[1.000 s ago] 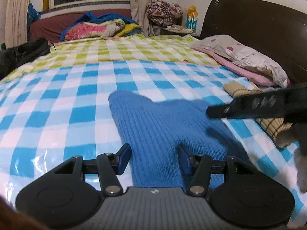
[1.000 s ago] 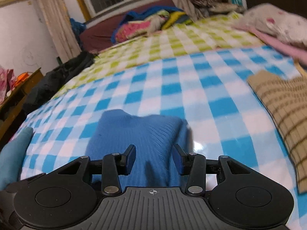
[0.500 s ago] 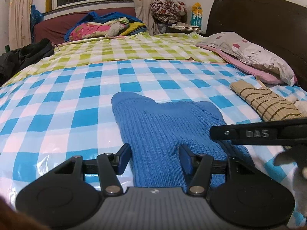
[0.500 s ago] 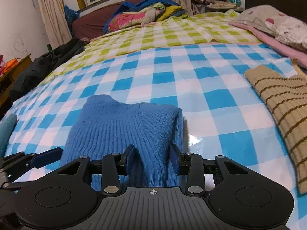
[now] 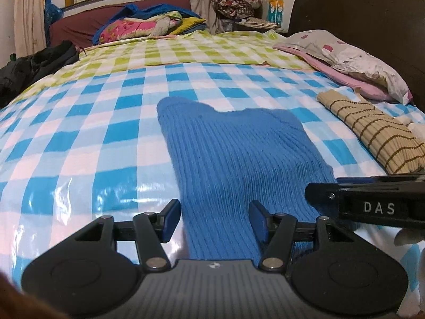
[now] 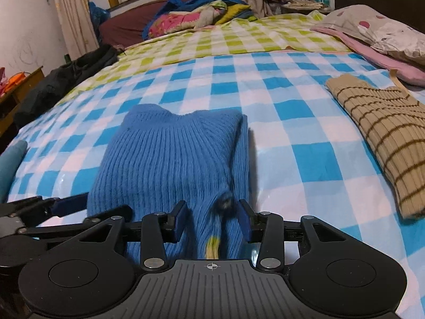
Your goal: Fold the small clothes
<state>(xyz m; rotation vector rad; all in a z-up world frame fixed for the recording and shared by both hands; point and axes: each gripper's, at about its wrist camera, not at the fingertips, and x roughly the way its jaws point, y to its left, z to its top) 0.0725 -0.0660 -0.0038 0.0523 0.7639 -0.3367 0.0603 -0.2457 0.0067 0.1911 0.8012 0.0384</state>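
A blue ribbed knit sweater point(image 5: 233, 154) lies folded lengthwise on the blue checked bed cover point(image 5: 79, 138); it also shows in the right wrist view point(image 6: 170, 159). My left gripper point(image 5: 215, 220) is open, its jaws either side of the sweater's near left edge. My right gripper point(image 6: 211, 220) is open around the sweater's near right edge, where a dark button and a yellow label show. The right gripper's finger point(image 5: 366, 202) shows at the right of the left wrist view. The left gripper's finger point(image 6: 63, 204) shows at the left of the right wrist view.
A folded beige sweater with brown stripes point(image 5: 372, 133) lies to the right, also in the right wrist view point(image 6: 385, 133). Pillows point(image 5: 353, 63) lie against the dark headboard. Piled bedding point(image 5: 148, 24) sits at the far end. Dark clothes point(image 6: 66, 77) lie at the left edge.
Both grippers have moved back toward the sweater's near end and lower. The right gripper has come around the near right edge, bringing the button and label between its jaws.
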